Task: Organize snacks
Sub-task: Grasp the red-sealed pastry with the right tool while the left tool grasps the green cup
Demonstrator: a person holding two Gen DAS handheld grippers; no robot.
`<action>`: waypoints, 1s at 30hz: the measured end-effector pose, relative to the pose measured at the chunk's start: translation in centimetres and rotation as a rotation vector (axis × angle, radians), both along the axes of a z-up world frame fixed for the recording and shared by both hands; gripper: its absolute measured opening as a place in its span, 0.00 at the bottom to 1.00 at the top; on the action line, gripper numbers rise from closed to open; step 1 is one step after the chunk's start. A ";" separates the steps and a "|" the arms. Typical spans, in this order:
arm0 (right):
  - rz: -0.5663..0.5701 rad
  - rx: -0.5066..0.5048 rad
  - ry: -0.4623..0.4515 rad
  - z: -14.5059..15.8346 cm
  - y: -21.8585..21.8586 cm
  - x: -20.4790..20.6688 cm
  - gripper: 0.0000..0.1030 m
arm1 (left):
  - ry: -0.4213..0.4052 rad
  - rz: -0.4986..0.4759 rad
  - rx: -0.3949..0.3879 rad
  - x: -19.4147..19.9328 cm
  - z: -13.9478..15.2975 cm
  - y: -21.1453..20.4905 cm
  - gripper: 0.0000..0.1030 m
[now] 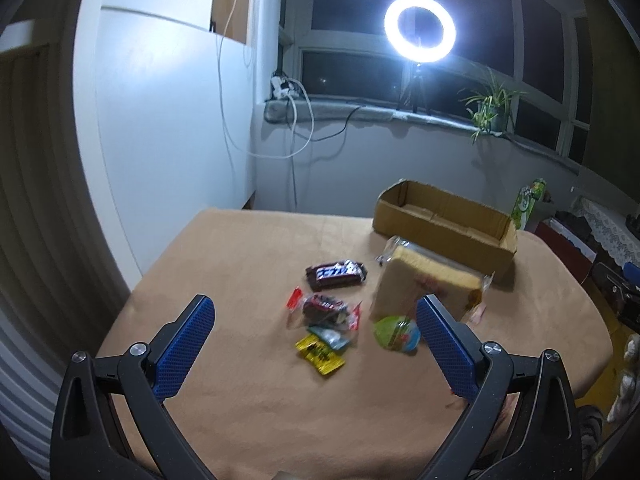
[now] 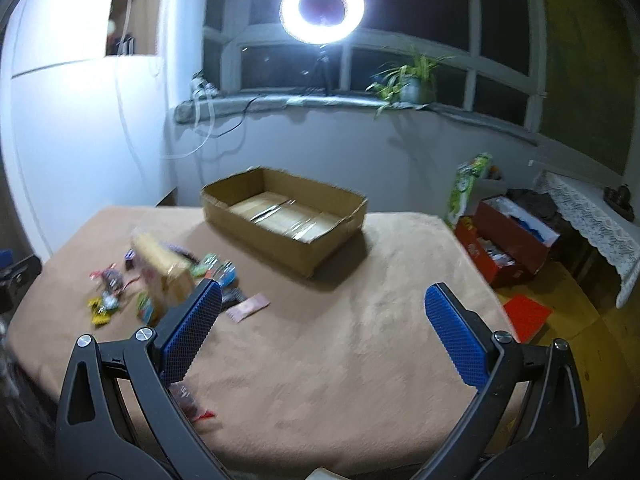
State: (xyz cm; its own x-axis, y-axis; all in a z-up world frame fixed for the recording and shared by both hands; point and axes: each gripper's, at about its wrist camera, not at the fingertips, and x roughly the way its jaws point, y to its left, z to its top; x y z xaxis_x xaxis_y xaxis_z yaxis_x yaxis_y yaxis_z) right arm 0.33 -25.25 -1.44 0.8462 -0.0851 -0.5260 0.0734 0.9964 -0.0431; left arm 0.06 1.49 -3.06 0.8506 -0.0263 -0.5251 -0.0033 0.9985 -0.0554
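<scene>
- The cardboard box [image 2: 284,216] stands at the far side of the table [image 2: 360,340], and it holds nothing yet.
- All snacks lie loose on the cloth: the bread pack [image 1: 428,280], the chocolate bar [image 1: 336,275] and small candies [image 1: 320,354], near the box but outside it.
- The left gripper [image 1: 316,344] and the right gripper [image 2: 324,332] are both spread wide and carry nothing.
- I judge the sorting is not started.

Brown cardboard box [image 2: 298,236], tan tablecloth [image 2: 340,340], yellow candy wrapper [image 1: 320,354] (blurred)
</scene>
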 end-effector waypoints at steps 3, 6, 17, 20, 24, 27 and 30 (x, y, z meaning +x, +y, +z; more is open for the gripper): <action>0.071 0.020 0.046 -1.1 0.9 -0.3 1.00 | 0.030 -0.008 -0.014 0.1 -1.0 0.5 0.97; 0.141 0.041 0.089 -2.4 2.0 -0.6 1.00 | 0.067 -0.029 -0.035 0.4 -2.1 0.7 0.93; 0.313 0.132 0.233 -7.1 5.6 0.3 0.82 | 0.187 -0.140 -0.109 2.3 -5.9 -0.6 0.72; 0.339 0.144 0.259 -7.9 6.2 0.7 0.78 | 0.233 -0.146 -0.141 3.1 -7.0 -0.2 0.64; 0.370 0.142 0.290 -8.5 7.2 1.2 0.72 | 0.245 -0.188 -0.165 3.5 -7.2 -0.6 0.61; 0.382 0.129 0.301 -8.9 7.7 1.5 0.72 | 0.247 -0.241 -0.161 4.0 -7.2 -1.6 0.60; 0.387 0.129 0.315 -9.2 7.9 1.9 0.70 | 0.250 -0.290 -0.137 4.9 -7.1 -2.9 0.60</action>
State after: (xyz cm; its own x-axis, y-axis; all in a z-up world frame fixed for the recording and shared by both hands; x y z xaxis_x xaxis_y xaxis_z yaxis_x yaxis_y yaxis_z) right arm 2.21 -17.34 -10.63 0.6018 0.2852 -0.7460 -0.2982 0.9468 0.1214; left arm 4.95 -1.45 -10.19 0.6439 -0.3306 -0.6900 0.2474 0.9434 -0.2211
